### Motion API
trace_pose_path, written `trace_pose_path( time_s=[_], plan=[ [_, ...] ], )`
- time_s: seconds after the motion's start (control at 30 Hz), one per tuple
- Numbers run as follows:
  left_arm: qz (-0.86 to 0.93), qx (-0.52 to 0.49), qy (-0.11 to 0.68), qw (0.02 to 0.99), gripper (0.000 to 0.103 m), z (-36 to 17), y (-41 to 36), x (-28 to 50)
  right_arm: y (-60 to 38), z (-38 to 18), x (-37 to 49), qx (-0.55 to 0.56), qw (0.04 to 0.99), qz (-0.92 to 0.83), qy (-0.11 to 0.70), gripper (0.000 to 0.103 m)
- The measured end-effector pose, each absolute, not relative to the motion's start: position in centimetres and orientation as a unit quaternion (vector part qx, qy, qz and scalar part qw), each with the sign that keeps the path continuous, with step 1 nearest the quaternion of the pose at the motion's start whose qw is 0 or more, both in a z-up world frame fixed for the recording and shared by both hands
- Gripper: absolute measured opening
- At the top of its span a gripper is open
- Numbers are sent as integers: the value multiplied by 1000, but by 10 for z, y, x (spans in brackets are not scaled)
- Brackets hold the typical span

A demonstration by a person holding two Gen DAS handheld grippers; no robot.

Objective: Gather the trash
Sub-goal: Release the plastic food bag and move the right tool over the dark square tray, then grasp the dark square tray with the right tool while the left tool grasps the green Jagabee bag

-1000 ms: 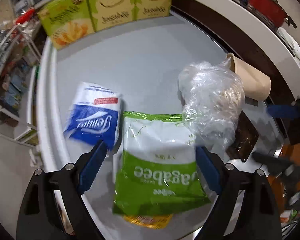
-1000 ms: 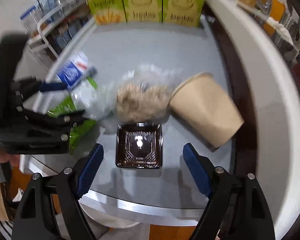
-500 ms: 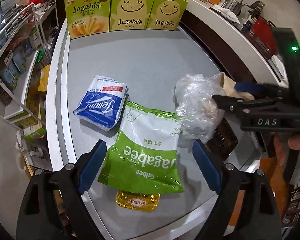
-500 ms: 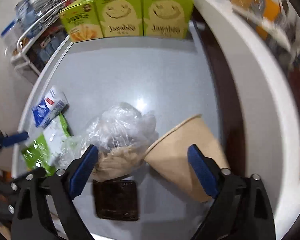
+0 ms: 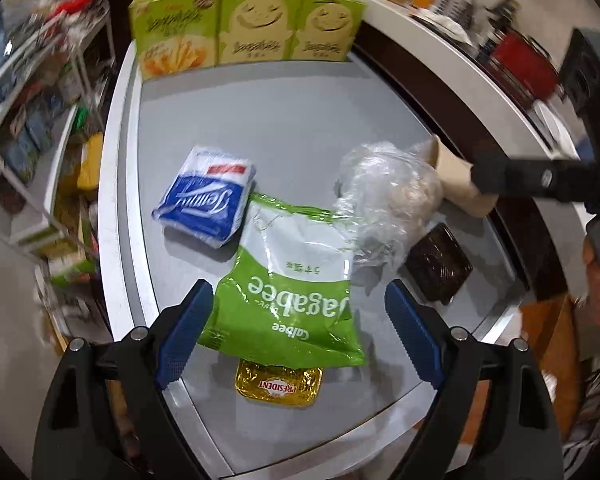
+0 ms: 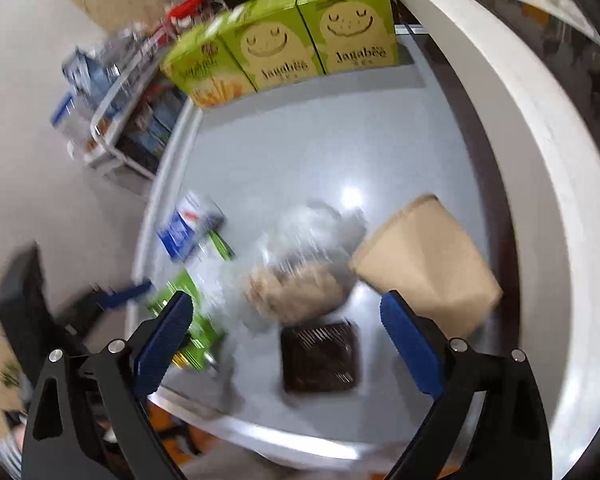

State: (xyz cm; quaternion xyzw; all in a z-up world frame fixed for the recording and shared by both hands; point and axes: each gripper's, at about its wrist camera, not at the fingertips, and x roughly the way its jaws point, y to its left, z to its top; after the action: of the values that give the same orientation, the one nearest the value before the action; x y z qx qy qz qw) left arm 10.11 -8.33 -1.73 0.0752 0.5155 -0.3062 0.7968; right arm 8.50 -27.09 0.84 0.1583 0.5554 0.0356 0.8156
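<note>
Hovering with jaws wide apart and nothing held, the left gripper (image 5: pixel 296 328) frames the green Jagabee bag (image 5: pixel 288 280) between its blue pads; gold President foil pack (image 5: pixel 278 384) peeks out at 6 o'clock under the bag, blue tissue pack (image 5: pixel 206 208) touches it at 10 o'clock, crumpled clear plastic bag (image 5: pixel 388 208) overlaps its corner at 2 o'clock. The right gripper (image 6: pixel 284 344), likewise spread and empty, hangs over the dark square tray (image 6: pixel 320 358), tipped paper cup (image 6: pixel 428 264) at 1 o'clock. Risk, by my reading: the flat, slick bag may slide on the grey table (image 5: pixel 268 120) or drag the plastic bag and foil pack along when pinched. Against half a second back, the right gripper has drawn away from the plastic bag toward the near edge; trash unmoved.
</note>
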Motion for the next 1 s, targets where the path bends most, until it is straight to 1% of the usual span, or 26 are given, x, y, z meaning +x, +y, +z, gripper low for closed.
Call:
trace_pose_path(
  time_s=[0.03, 0.07, 0.1, 0.13, 0.17, 0.27, 0.47, 0.57, 0.6, 0.67, 0.7, 0.77, 0.97, 1.0],
  plan=[
    [-313, 91, 514, 794, 89, -17, -88, 98, -264, 5, 83, 135, 814, 29, 565, 87],
    [-319, 103, 511, 791, 82, -18, -92, 95, -256, 0, 80, 107, 812, 21, 573, 85],
    [-326, 112, 510, 788, 77, -18, -94, 93, -252, -5, 77, 85, 810, 18, 579, 83],
    [-334, 120, 515, 780, 70, -20, -97, 92, -247, -11, 76, 74, 809, 18, 583, 80],
    [-339, 124, 519, 774, 67, -23, -99, 91, -244, -18, 75, 61, 806, 14, 588, 80],
    [-345, 128, 526, 767, 67, -28, -98, 95, -239, -28, 74, 50, 804, 11, 593, 80],
    [-335, 72, 558, 755, 67, -37, -88, 124, -233, -43, 76, 32, 802, 1, 597, 80],
    [-329, 88, 552, 761, 68, -31, -96, 126, -235, -44, 75, 35, 801, -5, 597, 80],
    [-332, 88, 548, 763, 75, -28, -97, 125, -234, -43, 74, 34, 803, -6, 595, 80],
    [-327, 105, 536, 772, 84, -25, -98, 121, -234, -42, 74, 34, 804, -6, 594, 80],
    [-316, 122, 527, 779, 86, -25, -97, 120, -234, -42, 73, 35, 804, -6, 593, 80],
    [-308, 129, 533, 777, 87, -30, -96, 122, -235, -43, 72, 35, 804, -6, 594, 80],
    [-321, 103, 561, 756, 87, -48, -99, 137, -232, -48, 73, 30, 802, -5, 597, 80],
    [-326, 103, 561, 754, 88, -49, -102, 138, -232, -49, 73, 30, 802, -4, 597, 80]
  ],
)
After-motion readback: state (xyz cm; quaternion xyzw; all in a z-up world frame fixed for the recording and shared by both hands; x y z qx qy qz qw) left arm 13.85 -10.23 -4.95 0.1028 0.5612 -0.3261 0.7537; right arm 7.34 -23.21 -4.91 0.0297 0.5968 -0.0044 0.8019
